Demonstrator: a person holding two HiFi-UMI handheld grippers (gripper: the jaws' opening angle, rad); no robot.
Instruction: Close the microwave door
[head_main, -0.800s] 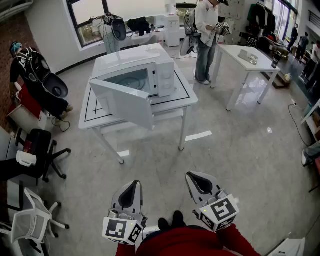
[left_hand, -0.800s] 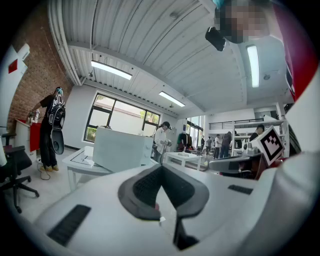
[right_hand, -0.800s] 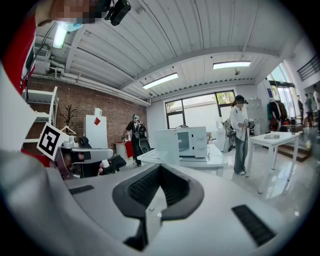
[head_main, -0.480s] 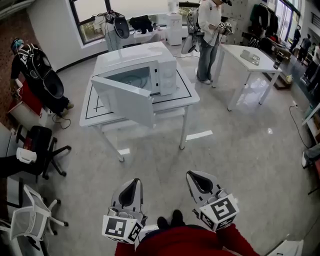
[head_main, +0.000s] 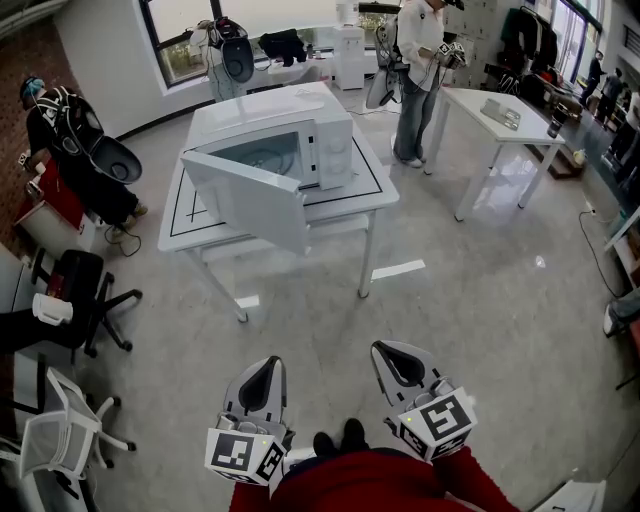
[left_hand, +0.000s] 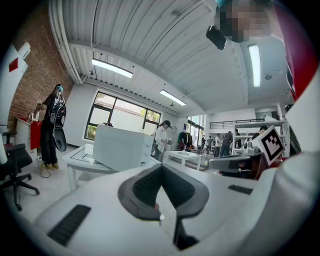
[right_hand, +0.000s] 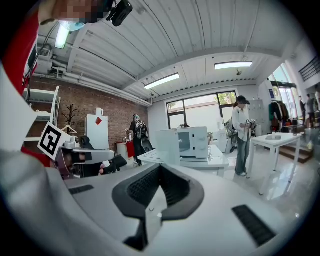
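Note:
A white microwave (head_main: 300, 135) stands on a white table (head_main: 375, 195) at the middle back of the head view. Its door (head_main: 245, 205) is swung wide open toward me and to the left. My left gripper (head_main: 267, 372) and right gripper (head_main: 393, 358) are low in the head view, far from the table and over the floor. Both are shut with nothing between the jaws. In the left gripper view my left gripper (left_hand: 161, 172) faces the door's outer face (left_hand: 122, 148). In the right gripper view my right gripper (right_hand: 159, 172) faces the microwave (right_hand: 194, 141) and its open door (right_hand: 167, 145).
A second white table (head_main: 495, 120) stands at the back right with a person (head_main: 415, 70) beside it. Another person (head_main: 75, 150) stands at the left, near a black office chair (head_main: 85, 300) and a white chair (head_main: 60, 440). Grey floor lies between me and the microwave table.
Both grippers stay where they were. The person at the left has shifted a little; the microwave and its door are unchanged.

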